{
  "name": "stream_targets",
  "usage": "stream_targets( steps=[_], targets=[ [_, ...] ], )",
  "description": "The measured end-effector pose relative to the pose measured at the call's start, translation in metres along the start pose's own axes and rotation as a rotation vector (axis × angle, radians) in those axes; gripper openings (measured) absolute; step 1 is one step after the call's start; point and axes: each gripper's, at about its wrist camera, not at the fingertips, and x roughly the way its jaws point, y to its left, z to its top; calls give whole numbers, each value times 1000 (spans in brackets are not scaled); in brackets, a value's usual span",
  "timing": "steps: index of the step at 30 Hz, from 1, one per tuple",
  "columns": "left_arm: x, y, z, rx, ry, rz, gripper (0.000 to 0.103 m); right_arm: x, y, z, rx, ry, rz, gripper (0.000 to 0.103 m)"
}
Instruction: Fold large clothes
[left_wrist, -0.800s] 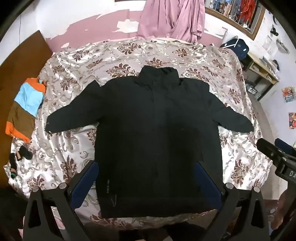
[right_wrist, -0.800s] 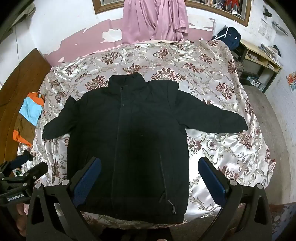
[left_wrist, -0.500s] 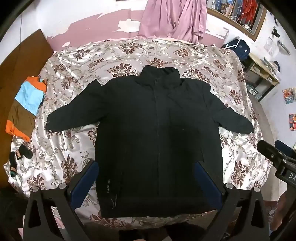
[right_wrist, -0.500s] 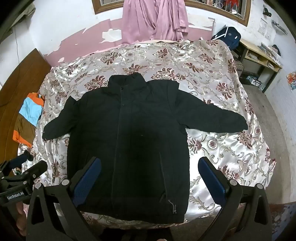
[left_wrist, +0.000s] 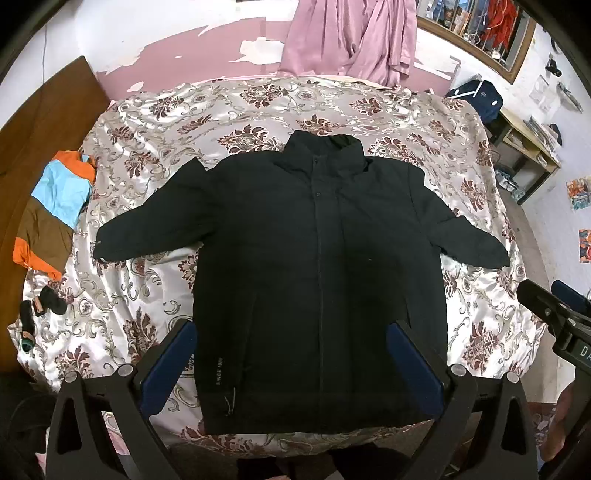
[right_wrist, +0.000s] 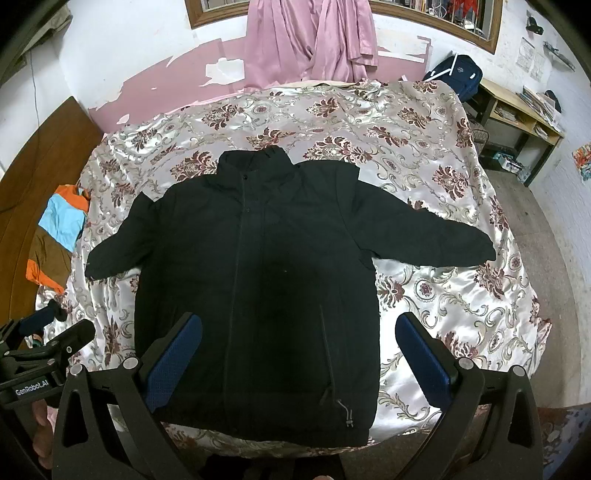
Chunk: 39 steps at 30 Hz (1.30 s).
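A black jacket (left_wrist: 317, 266) is spread front-up across the middle of a bed (left_wrist: 147, 147) covered in a floral satin sheet, with the collar toward the far edge, the hem at the near edge, and both sleeves stretched out toward the side edges. The left gripper (left_wrist: 291, 365) and the right gripper (right_wrist: 301, 354) are held above the hem, each with its fingers wide apart and nothing between them.

The sheet looks slippery, so the jacket could be dragged toward the near edge if a sleeve is pulled rather than lifted. The cloth looks thick, so only the top layer might be pinched, and a sleeve could spring back after being folded.

Compared with the earlier frames, almost nothing is changed: the jacket is unmoved, the fingers are equally spread, and only a slight drift of view is noticed.
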Motion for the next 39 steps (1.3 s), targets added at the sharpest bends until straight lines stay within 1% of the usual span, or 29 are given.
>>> stream_targets(
  steps=[39],
  targets=[
    [0,-1,0,-1,1,4,103,-1,2,3,-2,-5,-1,102]
  ],
)
